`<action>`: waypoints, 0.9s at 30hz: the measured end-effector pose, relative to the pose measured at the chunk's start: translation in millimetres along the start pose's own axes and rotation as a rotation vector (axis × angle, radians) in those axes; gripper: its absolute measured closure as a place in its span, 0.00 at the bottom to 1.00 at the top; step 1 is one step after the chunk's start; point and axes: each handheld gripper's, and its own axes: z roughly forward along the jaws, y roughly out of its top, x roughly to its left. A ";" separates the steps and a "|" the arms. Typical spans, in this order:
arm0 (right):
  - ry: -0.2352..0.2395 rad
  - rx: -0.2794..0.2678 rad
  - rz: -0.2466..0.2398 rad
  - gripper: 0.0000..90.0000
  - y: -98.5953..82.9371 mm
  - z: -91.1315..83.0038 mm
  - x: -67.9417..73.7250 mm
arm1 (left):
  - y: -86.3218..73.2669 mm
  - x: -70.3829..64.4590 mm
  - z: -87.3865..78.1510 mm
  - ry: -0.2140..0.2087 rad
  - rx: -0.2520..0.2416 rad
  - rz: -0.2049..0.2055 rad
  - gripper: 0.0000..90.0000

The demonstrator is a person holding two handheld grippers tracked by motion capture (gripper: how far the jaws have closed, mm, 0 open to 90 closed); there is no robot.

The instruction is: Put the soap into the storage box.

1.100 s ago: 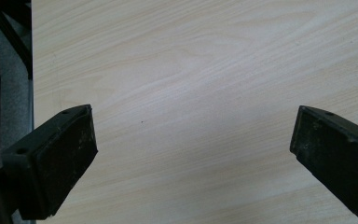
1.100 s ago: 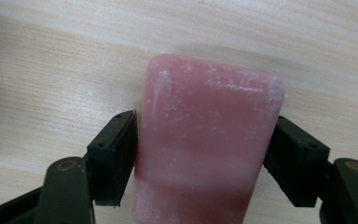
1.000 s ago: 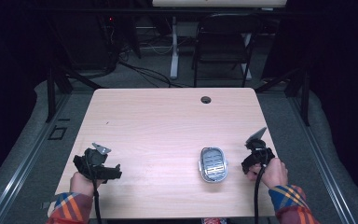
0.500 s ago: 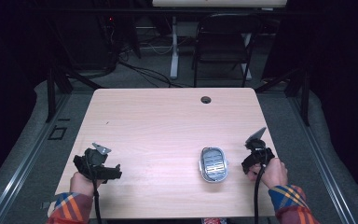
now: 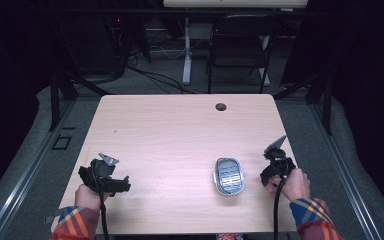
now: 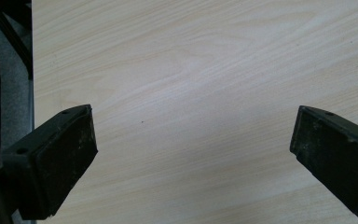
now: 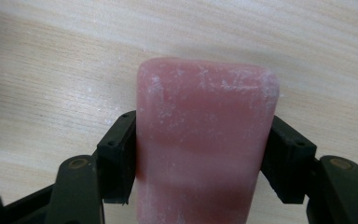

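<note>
At the near edge of the pale wooden tabletop [image 5: 180,135], I am watching a person in plaid sleeves holding a set of tongs in each hand. Toward seven o'clock in the high view, the left hand [image 5: 86,196] is gripping the left tongs [image 5: 111,180], which are sitting low over the wood near the left corner. Through the left gripper view, the left tongs [image 6: 193,149] are standing spread wide, their two black jaws well apart with bare wood grain running between them.

Toward four o'clock in the high view, the right hand [image 5: 295,184] is holding the right tongs [image 5: 276,165] near the right edge, with a cable trailing back toward the person. Through the right gripper view, the right tongs [image 7: 200,158] are pinching a pink bar [image 7: 205,144], rounded at its corners and dusted with whitish powder; both jaws are pressing against its long sides, and its far end is reaching out over the wood.

Just left of the right tongs, around five o'clock, a grey oval dish [image 5: 228,176] with a ribbed insert is lying flat on the tabletop, apart from both tongs. At twelve o'clock, a small round cable hole [image 5: 221,107] is showing near the far edge, and a dark folding chair [image 5: 240,50] is standing on the floor beyond.
</note>
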 end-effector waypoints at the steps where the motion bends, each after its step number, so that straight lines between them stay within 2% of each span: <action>1: -0.002 0.008 -0.005 0.40 0.4 -1.6 -0.4 | 0.0 0.0 -0.1 0.000 0.001 0.000 0.00; 2: 0.003 -0.013 0.008 0.40 -0.7 -1.6 -0.4 | 0.0 -0.1 -0.1 -0.001 0.001 0.000 0.00; 5: -0.003 0.010 -0.014 0.40 0.0 -5.2 -1.6 | 0.0 0.0 -0.1 0.000 0.001 0.001 0.00; 10: 0.002 -0.005 -0.010 0.41 -0.8 -4.7 0.2 | 0.0 0.0 -0.1 0.000 0.001 0.001 0.00; 16: 0.004 0.024 -0.037 0.41 0.0 -8.0 1.9 | 0.0 0.0 -0.2 0.000 0.001 0.001 0.00; 18: 0.011 0.002 -0.025 0.41 -0.4 -9.3 3.1 | 0.0 0.0 -0.3 0.000 0.001 0.001 0.00; 19: 0.006 0.020 -0.046 0.41 0.7 -12.3 2.7 | 0.0 0.0 -0.2 0.001 0.000 0.001 0.00; 20: 0.017 0.000 -0.028 0.41 0.2 -11.9 4.0 | 0.0 0.0 -0.2 0.000 0.000 0.001 0.00; 21: 0.018 -0.004 -0.031 0.41 0.4 -12.4 4.4 | 0.1 0.0 -0.2 0.000 0.000 0.002 0.00; 25: 0.016 0.023 -0.057 0.41 3.3 -16.5 6.5 | 0.0 0.0 0.0 0.000 0.002 0.000 0.00; 26: 0.022 -0.001 -0.038 0.41 2.7 -15.4 8.3 | -0.2 0.0 0.3 0.001 -0.001 -0.001 0.00; 27: 0.023 0.002 -0.045 0.41 3.6 -16.7 9.6 | -0.3 0.2 0.3 0.000 -0.001 -0.001 0.00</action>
